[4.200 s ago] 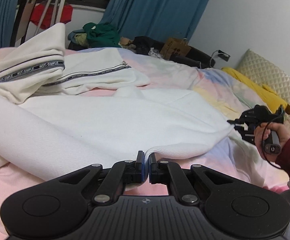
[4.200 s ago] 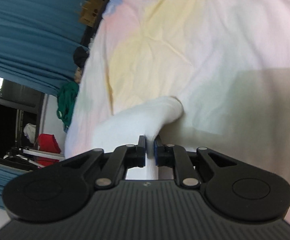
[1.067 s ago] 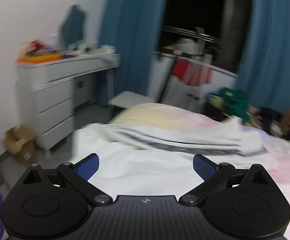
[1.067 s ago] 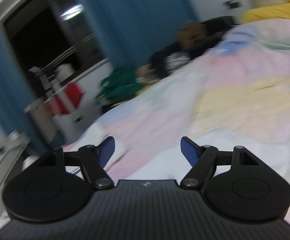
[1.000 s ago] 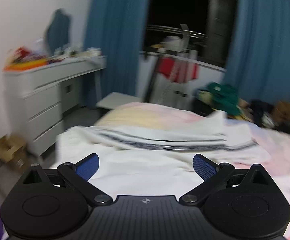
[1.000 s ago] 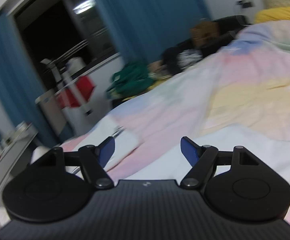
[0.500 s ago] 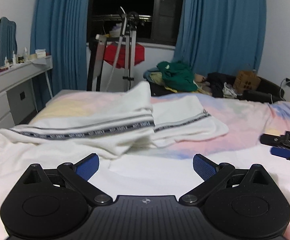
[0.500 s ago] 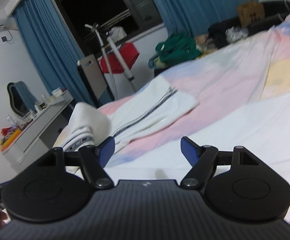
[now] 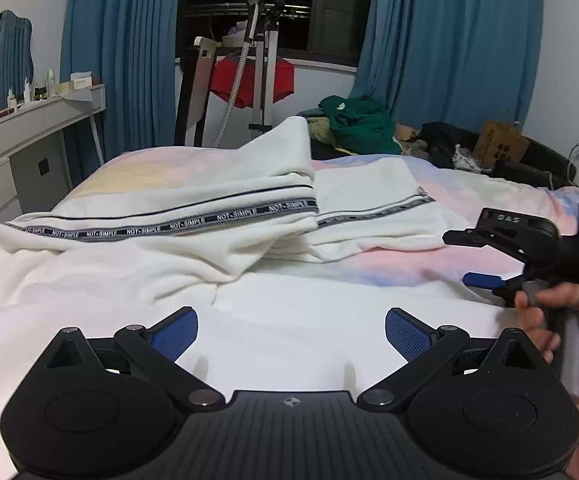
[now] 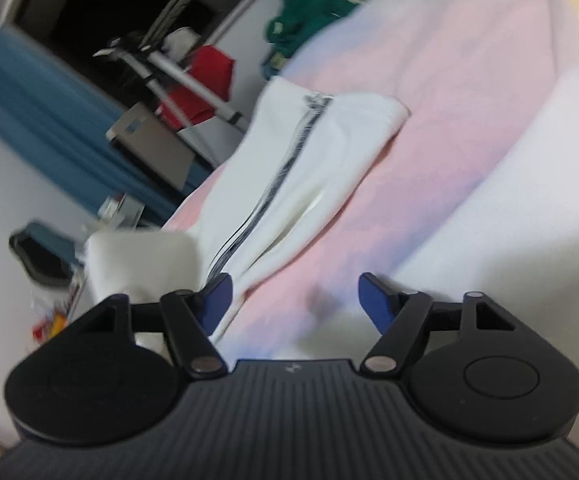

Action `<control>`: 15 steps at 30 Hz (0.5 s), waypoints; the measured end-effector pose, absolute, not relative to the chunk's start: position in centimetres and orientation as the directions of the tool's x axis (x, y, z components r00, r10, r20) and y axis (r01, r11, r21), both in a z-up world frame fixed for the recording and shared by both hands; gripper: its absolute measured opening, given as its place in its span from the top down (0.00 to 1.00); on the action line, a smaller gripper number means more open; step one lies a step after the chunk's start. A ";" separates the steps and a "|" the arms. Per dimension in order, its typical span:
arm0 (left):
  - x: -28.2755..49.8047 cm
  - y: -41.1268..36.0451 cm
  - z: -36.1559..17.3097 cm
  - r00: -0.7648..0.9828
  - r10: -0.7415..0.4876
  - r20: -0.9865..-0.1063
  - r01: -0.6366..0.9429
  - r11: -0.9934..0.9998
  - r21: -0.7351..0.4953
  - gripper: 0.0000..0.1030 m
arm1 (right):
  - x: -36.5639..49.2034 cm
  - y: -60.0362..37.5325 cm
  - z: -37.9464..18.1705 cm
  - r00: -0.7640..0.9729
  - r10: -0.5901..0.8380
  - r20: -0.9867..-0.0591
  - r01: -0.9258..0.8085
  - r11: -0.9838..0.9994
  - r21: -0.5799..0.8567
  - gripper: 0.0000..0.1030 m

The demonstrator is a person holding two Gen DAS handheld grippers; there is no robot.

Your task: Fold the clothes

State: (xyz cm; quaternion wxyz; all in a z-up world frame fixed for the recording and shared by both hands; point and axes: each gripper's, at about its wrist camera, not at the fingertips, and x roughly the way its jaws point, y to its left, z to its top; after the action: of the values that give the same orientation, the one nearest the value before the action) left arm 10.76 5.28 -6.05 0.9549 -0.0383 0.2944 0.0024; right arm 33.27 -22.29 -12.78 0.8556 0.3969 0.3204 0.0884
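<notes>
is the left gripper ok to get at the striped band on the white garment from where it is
Probably yes. The left gripper is open and empty, and the striped band lies exposed on top of the white garment, straight ahead and a little left. Only flat white cloth lies between them; the right gripper is off to the side.

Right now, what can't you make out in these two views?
- Right wrist view: motion blur smears the white garment; its stripe lettering is unreadable.
- Left wrist view: the left hand-held gripper body hides the near part of the white cloth.
- Left wrist view: right hand-held gripper and hand are blurred and cut off by the right edge.
- Dresser items: too small.
</notes>
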 end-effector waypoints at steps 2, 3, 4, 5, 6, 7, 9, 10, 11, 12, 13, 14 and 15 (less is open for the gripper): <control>11.8 5.9 -6.7 0.824 -0.023 -0.566 -0.030 0.996 -0.084 0.02 | 35.2 -22.1 -13.3 0.800 0.359 -0.480 0.135 0.671 0.729 0.34; 12.4 6.3 -7.1 0.823 -0.021 -0.568 -0.034 0.996 -0.087 0.02 | 36.2 -22.1 -13.6 0.810 0.336 -0.480 0.152 0.672 0.725 0.34; 12.9 6.6 -7.6 0.819 -0.019 -0.574 -0.039 0.995 -0.088 0.02 | 37.2 -22.0 -13.9 0.819 0.312 -0.481 0.168 0.671 0.722 0.36; 13.3 6.9 -8.1 0.813 -0.018 -0.582 -0.044 0.995 -0.092 0.02 | 38.2 -21.9 -14.2 0.828 0.288 -0.481 0.184 0.671 0.718 0.44; 13.7 7.1 -8.6 0.807 -0.016 -0.590 -0.049 0.994 -0.095 0.02 | 39.2 -21.8 -14.5 0.836 0.264 -0.482 0.200 0.670 0.715 0.60; 14.1 7.4 -9.1 0.801 -0.015 -0.598 -0.054 0.994 -0.098 0.02 | 40.0 -21.8 -14.7 0.842 0.237 -0.485 0.222 0.667 0.711 0.69; 14.8 7.9 -10.0 0.789 -0.015 -0.614 -0.064 0.992 -0.106 0.02 | 41.2 -22.1 -15.1 0.853 0.181 -0.490 0.275 0.642 0.716 0.88; 15.0 7.9 -10.3 0.784 -0.019 -0.620 -0.064 0.992 -0.112 0.02 | 41.6 -22.3 -15.0 0.857 0.169 -0.487 0.281 0.639 0.716 0.90; 15.1 8.0 -10.7 0.780 -0.025 -0.626 -0.063 0.991 -0.118 0.02 | 42.0 -22.5 -14.4 0.860 0.160 -0.484 0.273 0.658 0.702 0.91; 15.2 8.0 -10.9 0.777 -0.029 -0.629 -0.059 0.991 -0.119 0.02 | 42.3 -22.6 -13.8 0.864 0.150 -0.480 0.265 0.676 0.688 0.92; 15.3 7.8 -11.0 0.775 -0.029 -0.631 -0.053 0.992 -0.111 0.02 | 42.5 -22.8 -13.1 0.869 0.140 -0.474 0.255 0.693 0.674 0.93; 15.4 7.7 -11.0 0.774 -0.026 -0.632 -0.050 0.994 -0.102 0.02 | 42.3 -23.3 -12.0 0.878 0.130 -0.460 0.242 0.709 0.663 0.95; 15.4 7.7 -11.0 0.776 -0.026 -0.630 -0.048 0.994 -0.099 0.02 | 42.2 -23.7 -11.0 0.887 0.120 -0.446 0.229 0.724 0.651 0.95</control>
State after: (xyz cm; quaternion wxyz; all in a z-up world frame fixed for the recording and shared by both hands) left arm 15.39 7.72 -11.00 0.9408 -0.0549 0.3344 0.0058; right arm 42.16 -23.68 -10.97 0.8980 0.3704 0.2356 -0.0306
